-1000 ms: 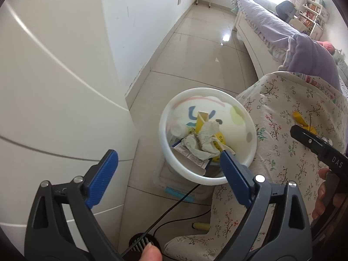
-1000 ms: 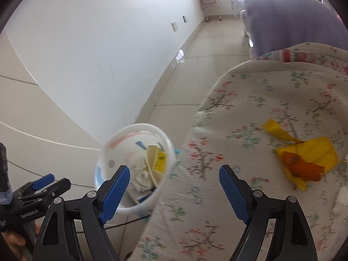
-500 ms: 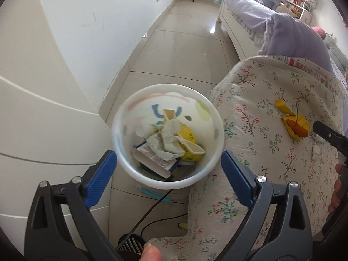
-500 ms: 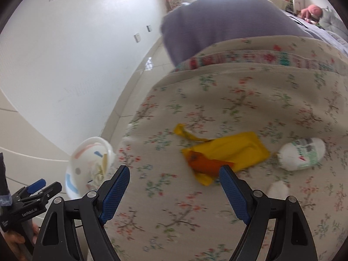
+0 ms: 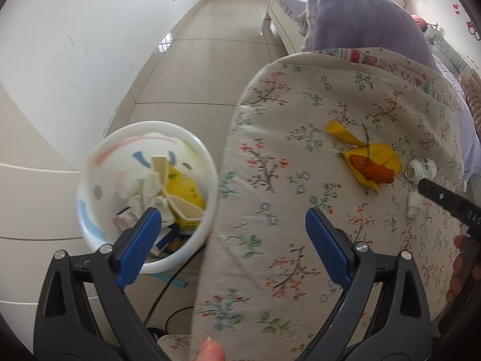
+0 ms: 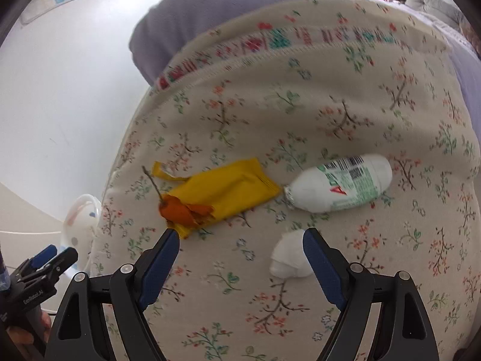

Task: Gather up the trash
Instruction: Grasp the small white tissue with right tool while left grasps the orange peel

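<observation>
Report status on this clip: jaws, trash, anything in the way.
Left gripper and right gripper open, empty. Yellow wrapper, orange peel, white bottle, tissue lying on floral cover; bin beside it, part full. Nothing in the way.

**Cloth, plastic and paper**

The floral cover [image 6: 330, 114] is matt woven cloth. On it, the yellow wrapper [image 6: 228, 192] looks like smooth, faintly shiny film; the white bottle [image 6: 339, 185] is glossy plastic with a printed label; the tissue [image 6: 288, 255] is soft crumpled paper. The bin [image 5: 90, 210] is smooth white plastic. The floor [image 5: 210, 54] is glossy tile.
</observation>
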### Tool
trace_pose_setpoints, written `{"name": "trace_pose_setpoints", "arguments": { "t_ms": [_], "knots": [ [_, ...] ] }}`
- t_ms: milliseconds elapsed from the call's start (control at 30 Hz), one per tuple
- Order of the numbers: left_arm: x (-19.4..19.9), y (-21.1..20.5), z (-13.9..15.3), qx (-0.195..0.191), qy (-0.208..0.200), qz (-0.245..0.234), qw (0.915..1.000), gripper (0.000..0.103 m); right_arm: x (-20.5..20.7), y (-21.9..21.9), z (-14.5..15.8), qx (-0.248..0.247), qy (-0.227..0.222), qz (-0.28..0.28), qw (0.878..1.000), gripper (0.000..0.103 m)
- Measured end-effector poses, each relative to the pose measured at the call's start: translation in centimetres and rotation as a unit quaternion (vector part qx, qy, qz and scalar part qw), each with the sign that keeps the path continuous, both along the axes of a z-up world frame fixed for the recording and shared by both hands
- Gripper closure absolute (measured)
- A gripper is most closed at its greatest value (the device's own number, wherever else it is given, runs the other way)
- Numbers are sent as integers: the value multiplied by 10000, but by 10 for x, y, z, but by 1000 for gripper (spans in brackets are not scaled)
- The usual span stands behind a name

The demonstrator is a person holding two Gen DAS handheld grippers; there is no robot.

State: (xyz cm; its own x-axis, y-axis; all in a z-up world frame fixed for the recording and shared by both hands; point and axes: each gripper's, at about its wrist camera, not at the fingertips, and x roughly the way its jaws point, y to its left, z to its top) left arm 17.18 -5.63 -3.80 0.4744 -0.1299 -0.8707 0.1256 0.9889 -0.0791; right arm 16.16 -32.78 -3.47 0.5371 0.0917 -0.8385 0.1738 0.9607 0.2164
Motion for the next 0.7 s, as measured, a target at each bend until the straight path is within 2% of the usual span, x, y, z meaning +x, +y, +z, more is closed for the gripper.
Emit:
{"name": "trace_pose_setpoints", "arguments": {
  "t_ms": [233,333,400,567,600,633,700],
  "knots": [
    [6,-33,-8,-160,103,-217,9996,7,-2,-24,-18,77,454,-217,9987,21],
    [8,-45,-10,-306,132,-242,9992,7,-1,-29,-24,152,598,-210,9979,35],
    [10,-50,-12,-491,165,-224,9984,7,0,-28,-28,43,674,-175,9976,46],
    [13,-60,-12,-857,147,-171,9961,7,2,-27,-39,-175,790,-104,9967,65],
    [13,-62,-11,-945,132,-169,9953,8,2,-27,-39,-217,807,-76,9965,74],
    [14,-64,-11,-1061,114,-163,9942,9,2,-27,-39,-223,809,-58,9965,78],
    [18,-68,-10,-1274,87,-167,9917,20,1,-30,-36,-173,780,-75,9968,82]
  ]
}}
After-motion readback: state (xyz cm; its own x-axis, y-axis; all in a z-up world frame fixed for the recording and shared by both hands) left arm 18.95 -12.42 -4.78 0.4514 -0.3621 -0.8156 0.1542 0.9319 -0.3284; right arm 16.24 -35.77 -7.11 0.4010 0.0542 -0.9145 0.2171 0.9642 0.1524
